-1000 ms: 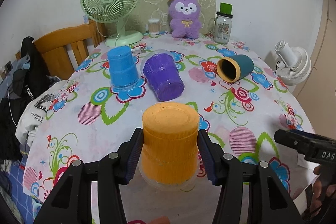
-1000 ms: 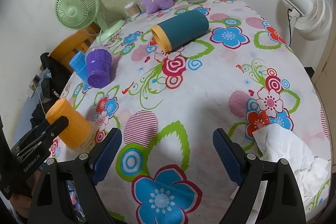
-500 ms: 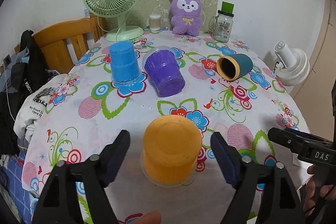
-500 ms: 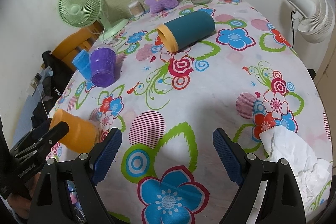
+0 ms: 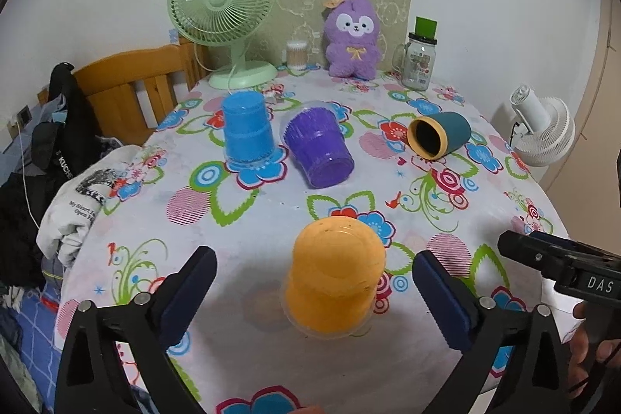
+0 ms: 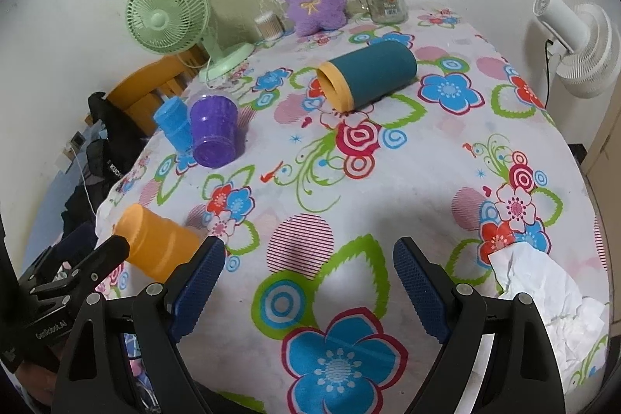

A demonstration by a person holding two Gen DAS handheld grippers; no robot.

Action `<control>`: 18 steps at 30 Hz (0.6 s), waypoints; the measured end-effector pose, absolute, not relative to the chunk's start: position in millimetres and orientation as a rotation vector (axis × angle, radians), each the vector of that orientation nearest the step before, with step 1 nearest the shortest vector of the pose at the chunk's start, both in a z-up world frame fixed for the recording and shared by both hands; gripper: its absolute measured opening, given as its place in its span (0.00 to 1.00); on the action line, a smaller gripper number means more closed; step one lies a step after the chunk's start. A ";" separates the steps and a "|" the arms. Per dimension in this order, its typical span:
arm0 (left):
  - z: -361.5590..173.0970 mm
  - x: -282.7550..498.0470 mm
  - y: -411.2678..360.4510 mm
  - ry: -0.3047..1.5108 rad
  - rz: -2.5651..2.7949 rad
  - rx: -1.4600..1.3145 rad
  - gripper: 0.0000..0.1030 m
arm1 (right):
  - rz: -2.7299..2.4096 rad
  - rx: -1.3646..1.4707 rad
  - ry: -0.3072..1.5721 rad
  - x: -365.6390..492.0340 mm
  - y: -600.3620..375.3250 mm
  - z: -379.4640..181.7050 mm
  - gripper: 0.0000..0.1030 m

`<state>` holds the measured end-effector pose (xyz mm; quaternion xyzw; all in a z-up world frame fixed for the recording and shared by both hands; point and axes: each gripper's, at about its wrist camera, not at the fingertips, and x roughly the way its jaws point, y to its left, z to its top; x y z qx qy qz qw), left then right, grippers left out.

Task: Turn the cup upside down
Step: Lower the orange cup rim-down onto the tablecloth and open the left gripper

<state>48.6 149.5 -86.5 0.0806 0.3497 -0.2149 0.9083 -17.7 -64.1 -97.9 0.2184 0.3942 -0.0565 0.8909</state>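
Observation:
An orange cup (image 5: 335, 276) stands upside down near the table's front edge; it also shows in the right wrist view (image 6: 155, 245). My left gripper (image 5: 314, 291) is open, its jaws wide on either side of the cup and clear of it. A blue cup (image 5: 248, 130) stands upside down further back. A purple cup (image 5: 318, 146) stands upside down beside it, tilted. A teal cup with a yellow rim (image 6: 366, 74) lies on its side. My right gripper (image 6: 308, 284) is open and empty above the flowered tablecloth (image 6: 388, 189).
A green fan (image 5: 223, 10), a purple plush toy (image 5: 351, 39), a glass jar (image 5: 419, 61) and a cotton-swab box (image 5: 297, 55) stand at the table's back. Crumpled white paper (image 6: 551, 297) lies at the front right. A wooden chair with clothes (image 5: 116, 92) stands left, a white fan (image 5: 541, 130) right.
My left gripper has opened, let go of the orange cup and drawn back from it. The cup stays upside down on the table. The right gripper has hardly moved.

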 end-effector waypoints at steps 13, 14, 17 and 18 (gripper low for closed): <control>-69.0 45.2 172.1 0.684 -0.440 0.108 1.00 | -0.114 0.349 0.756 -25.7 -31.6 -60.6 0.95; -67.8 44.7 173.7 0.681 -0.441 0.106 1.00 | -0.116 0.331 0.750 -26.4 -26.7 -57.8 0.95; -65.0 42.4 178.4 0.675 -0.442 0.101 1.00 | -0.117 0.296 0.750 -26.9 -16.5 -53.5 0.95; -63.8 41.5 180.4 0.673 -0.442 0.096 1.00 | -0.116 0.287 0.747 -27.9 -12.9 -51.3 0.95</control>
